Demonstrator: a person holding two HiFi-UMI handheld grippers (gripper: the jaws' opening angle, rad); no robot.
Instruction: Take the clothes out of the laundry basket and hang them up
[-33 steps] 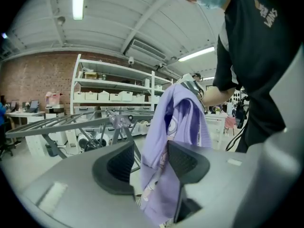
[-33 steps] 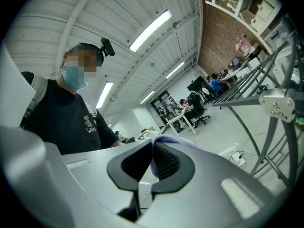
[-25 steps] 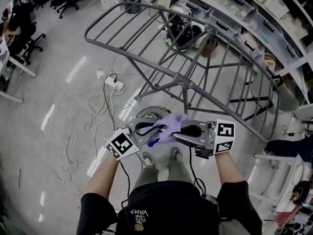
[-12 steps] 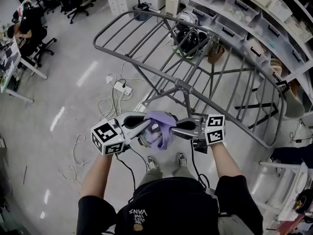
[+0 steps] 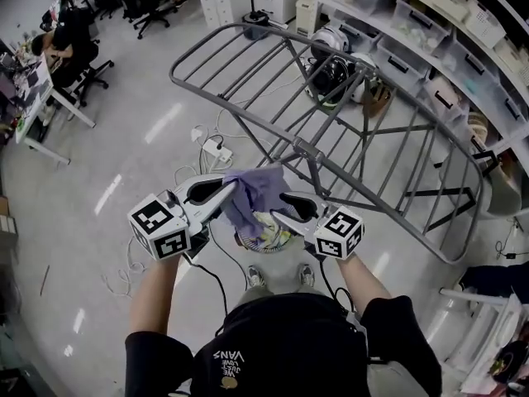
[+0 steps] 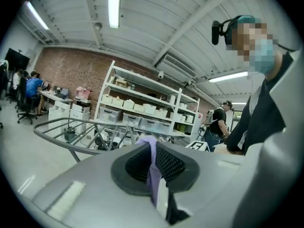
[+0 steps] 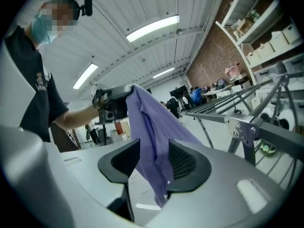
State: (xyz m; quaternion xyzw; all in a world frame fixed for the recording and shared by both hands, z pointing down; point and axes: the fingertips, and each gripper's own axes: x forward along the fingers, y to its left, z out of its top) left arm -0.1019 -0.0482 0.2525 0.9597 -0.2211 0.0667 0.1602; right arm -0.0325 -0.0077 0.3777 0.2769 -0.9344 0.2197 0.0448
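Cloth (image 5: 254, 185) hangs down from your clenched left gripper (image 5: 230, 188); jaws of your right gripper (image 5: 278, 214) have just opened, loose around it. Rack (image 5: 374, 190) lies just ahead.

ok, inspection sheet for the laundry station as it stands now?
Surface: glossy floor, no table.
Job's things: purple cloth held up between the tools; laundry basket below it, clothes left inside; drying rack bare.
Clutter: dark gear on the floor beyond the rack.
Tools: left tool shut on the purple cloth; right tool jaws have just been opening, cloth hangs between them unpinched.
Cables: loose white cables and power strip by the rack's legs.
Surroundings: shelves of bins; person seated at a desk.
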